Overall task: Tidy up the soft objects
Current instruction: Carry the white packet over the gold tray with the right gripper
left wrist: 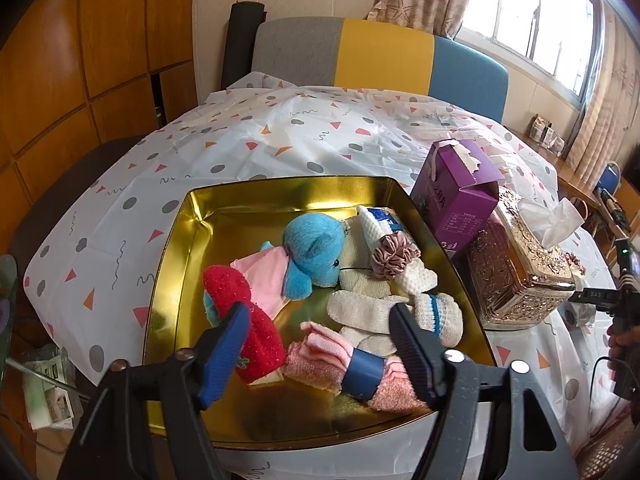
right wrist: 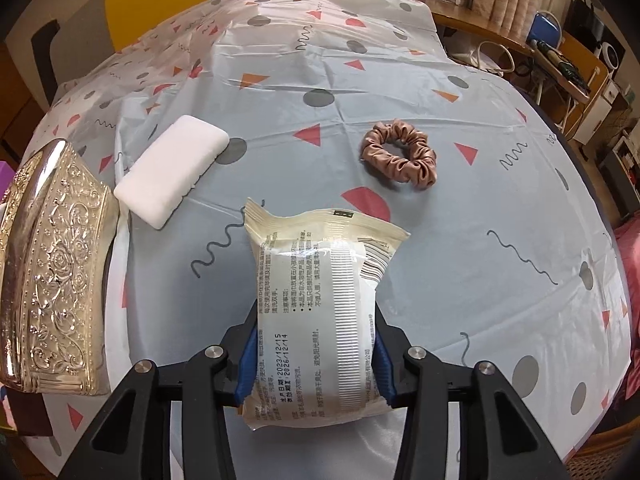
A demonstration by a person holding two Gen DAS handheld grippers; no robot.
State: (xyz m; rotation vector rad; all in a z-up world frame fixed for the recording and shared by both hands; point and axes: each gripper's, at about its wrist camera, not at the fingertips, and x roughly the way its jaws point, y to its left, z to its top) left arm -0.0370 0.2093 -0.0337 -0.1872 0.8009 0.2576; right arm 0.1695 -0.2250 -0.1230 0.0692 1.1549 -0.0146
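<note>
right gripper (right wrist: pixel 316 354) has the wet-wipe pack (right wrist: pixel 320 312) pinched, blue fingers (right wrist: pixel 249 364) pressed into both sides of the cream wrapper, which buckles between them. it's a soft pouch, printed text and a ribbed seal strip facing up, crimped top edge pointing away over the counter (right wrist: pixel 480 280). gripper angled steeply down. past the pack, a pink-brown scrunchie (right wrist: pixel 400 151) lies on the patterned cloth, and a white sponge block (right wrist: pixel 172 170) sits near the ornate gold tissue box (right wrist: pixel 56 264), whose left end is cut off by the frame.

over to the left gripper (left wrist: pixel 320 344): fingers spread wide, nothing clamped, tilted down over the gold tin tray (left wrist: pixel 176 240). under the gap lies a rolled pink towel (left wrist: pixel 320 364) with a blue band. also in the tray: a red fuzzy sock (left wrist: pixel 240 300), a blue plush (left wrist: pixel 316 256), white knitted socks (left wrist: pixel 368 308), another scrunchie (left wrist: pixel 394 258). the tray's near edge is hidden behind the gripper. a purple carton (left wrist: pixel 456 200) stands just beside the tray.
</note>
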